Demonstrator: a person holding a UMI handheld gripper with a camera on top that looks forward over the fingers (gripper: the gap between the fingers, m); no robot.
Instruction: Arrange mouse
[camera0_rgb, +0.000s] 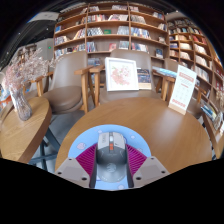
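Observation:
A grey computer mouse (111, 160) with a dark scroll wheel lies lengthwise between my fingers. My gripper (111, 168) is shut on it, with the magenta pads (87, 160) pressing on both of its sides. The mouse is over a round light-blue mouse mat (110, 133) at the near edge of a round wooden table (140, 115). I cannot tell whether the mouse rests on the mat or is held just above it.
A book on a stand (122, 73) is at the table's far edge, and a white sign (183, 88) is at its right. A beige chair (68, 85) stands beyond on the left. Another table with a vase of flowers (22, 98) is at the left. Bookshelves (120, 25) line the back.

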